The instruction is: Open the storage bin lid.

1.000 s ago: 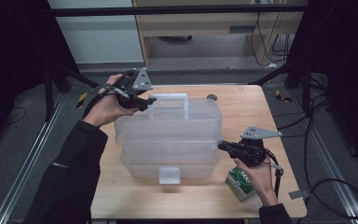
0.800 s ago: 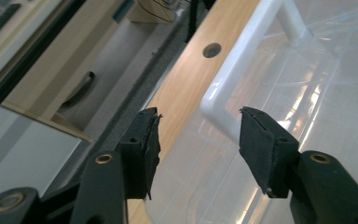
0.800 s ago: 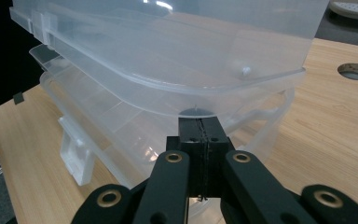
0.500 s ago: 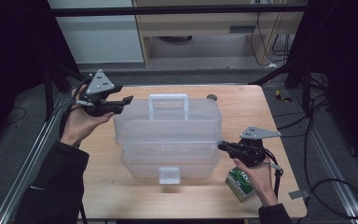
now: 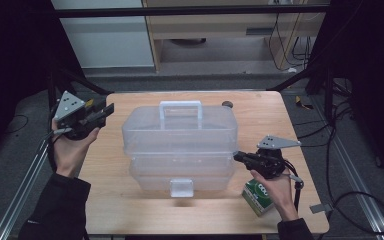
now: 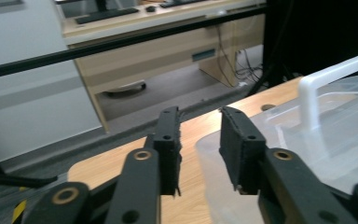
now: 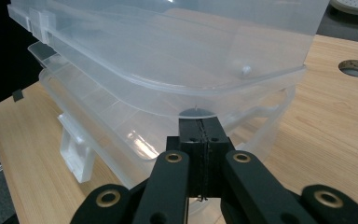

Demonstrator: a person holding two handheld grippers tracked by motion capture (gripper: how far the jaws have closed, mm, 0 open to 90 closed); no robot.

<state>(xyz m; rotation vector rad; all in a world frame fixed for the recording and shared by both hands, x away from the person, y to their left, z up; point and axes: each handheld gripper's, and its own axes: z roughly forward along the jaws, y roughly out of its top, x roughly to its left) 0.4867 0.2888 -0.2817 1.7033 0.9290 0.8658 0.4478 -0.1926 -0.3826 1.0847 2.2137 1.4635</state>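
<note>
A clear plastic storage box (image 5: 180, 135) with a white handle (image 5: 181, 107) stands mid-table, its lid lifted slightly above the stacked trays. My left gripper (image 5: 109, 111) hovers at the table's left edge, apart from the box and pointing toward it. Its jaws (image 6: 199, 126) have just been closing and stand partly open with nothing between them. My right gripper (image 5: 236, 156) is shut, its tips (image 7: 199, 125) against the box's right side just under the lid rim (image 7: 186, 98). I cannot tell whether the tips touch the plastic.
A green carton (image 5: 258, 196) stands on the wooden table (image 5: 260, 115) under my right hand. A front latch (image 5: 181, 187) hangs at the box's near side. A round hole (image 5: 226, 104) sits behind the box. Metal frame rails run along both table sides.
My left gripper has swung left, from beside the box handle out to the table's left edge, and its jaws have narrowed. The right gripper and box have not moved.
</note>
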